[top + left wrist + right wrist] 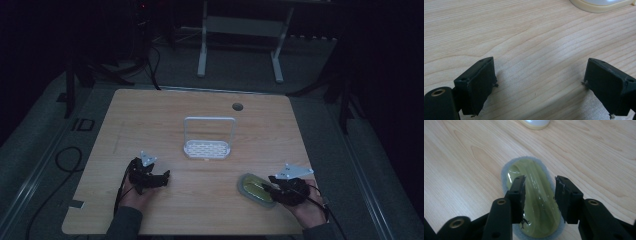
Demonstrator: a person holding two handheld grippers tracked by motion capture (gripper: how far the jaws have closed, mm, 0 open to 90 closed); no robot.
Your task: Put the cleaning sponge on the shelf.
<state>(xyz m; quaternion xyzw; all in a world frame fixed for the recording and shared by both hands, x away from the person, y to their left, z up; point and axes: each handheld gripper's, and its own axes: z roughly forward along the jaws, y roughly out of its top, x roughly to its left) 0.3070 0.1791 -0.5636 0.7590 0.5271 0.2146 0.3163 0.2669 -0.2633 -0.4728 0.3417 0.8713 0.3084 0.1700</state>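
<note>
Right gripper (540, 186) fingers released astride the green sponge (534, 195), left gripper (537, 77) fingers released — over bare table (524, 37)

We saw a pale wooden counter (150, 115) with rounded corners and a small round hole (237, 106) near its far edge. On it, about the middle, stood a white rack (208, 148) with a perforated base and an upright loop handle. Nearer the right front lay an oval olive-green scrubber (256, 189) with a grey felt rim, flat on the wood.
</note>
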